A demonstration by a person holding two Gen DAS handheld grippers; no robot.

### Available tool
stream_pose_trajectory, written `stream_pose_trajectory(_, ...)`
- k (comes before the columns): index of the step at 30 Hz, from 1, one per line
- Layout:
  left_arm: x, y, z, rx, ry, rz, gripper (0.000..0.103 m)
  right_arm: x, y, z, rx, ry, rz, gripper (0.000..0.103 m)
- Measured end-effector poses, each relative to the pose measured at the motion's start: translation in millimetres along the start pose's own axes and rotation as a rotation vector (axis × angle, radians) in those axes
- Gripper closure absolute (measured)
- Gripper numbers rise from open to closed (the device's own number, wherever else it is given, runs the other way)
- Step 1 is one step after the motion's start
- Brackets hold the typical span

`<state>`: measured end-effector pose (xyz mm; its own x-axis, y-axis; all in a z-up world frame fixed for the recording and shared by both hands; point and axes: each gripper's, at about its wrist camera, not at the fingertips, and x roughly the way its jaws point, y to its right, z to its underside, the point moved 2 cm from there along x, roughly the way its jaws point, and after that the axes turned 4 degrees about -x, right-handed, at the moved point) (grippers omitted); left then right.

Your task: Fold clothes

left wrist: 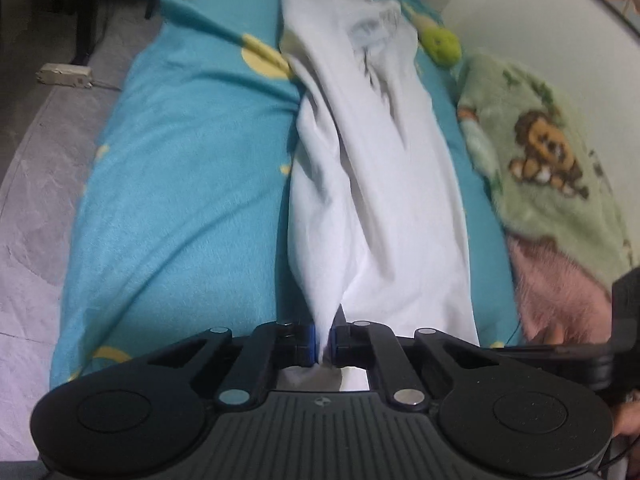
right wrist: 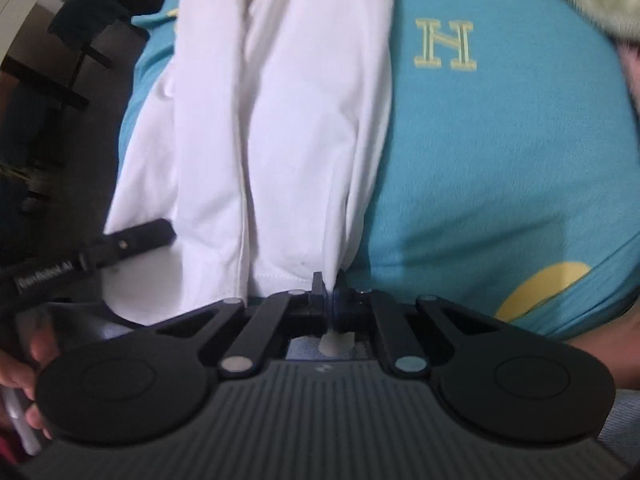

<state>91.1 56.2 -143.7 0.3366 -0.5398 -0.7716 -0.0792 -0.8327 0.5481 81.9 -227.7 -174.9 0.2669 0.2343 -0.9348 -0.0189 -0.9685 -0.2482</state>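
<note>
White garment [left wrist: 384, 184] bunched lengthwise in long folds, stretched along turquoise blanket [left wrist: 180, 184], near edge lifted.

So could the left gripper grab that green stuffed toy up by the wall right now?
Probably not yet. The left gripper is shut on the white garment, so it would have to let go first. The green toy lies uncovered at the far end of the bed.

A bed under a turquoise sheet [left wrist: 192, 168], with a white garment [left wrist: 380, 200] and a green fleece blanket [left wrist: 552, 152] on it.
</note>
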Motion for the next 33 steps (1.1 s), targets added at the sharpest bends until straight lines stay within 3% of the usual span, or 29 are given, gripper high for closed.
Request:
stream_pose_trajectory(4, -44, -4, -9, -0.121, 0.149, 0.117, 0.097, -47, -2, -13, -0.014, 0.169, 0.016, 0.097)
stream_pose_trajectory(11, -119, 46, -48, -0.222, 0.372, 0.298, 0.098, -167, 7, -63, 0.051, 0.437, -0.116, 0.098)
stream_pose_trajectory(16, -160, 95, -58, -0.169, 0.455, 0.306, 0.098, -237, 19, -64, 0.083, 0.576, -0.195, 0.098)
stream_pose_trajectory(21, -187, 118, -19, -0.1, 0.478, 0.285, 0.098, -257, 27, -16, 0.059, 0.613, -0.253, 0.098)
stream_pose_trajectory(28, -215, 108, 83, -0.062, 0.496, 0.286, 0.098, -241, 48, 92, 0.061, 0.646, -0.293, 0.098)
stream_pose_trajectory(30, -213, 107, 98, -0.046, 0.496, 0.276, 0.098, -229, 53, 108, 0.088, 0.647, -0.299, 0.098)
stream_pose_trajectory(33, -207, 108, 92, -0.028, 0.497, 0.267, 0.098, -218, 58, 112, 0.114, 0.652, -0.292, 0.098)
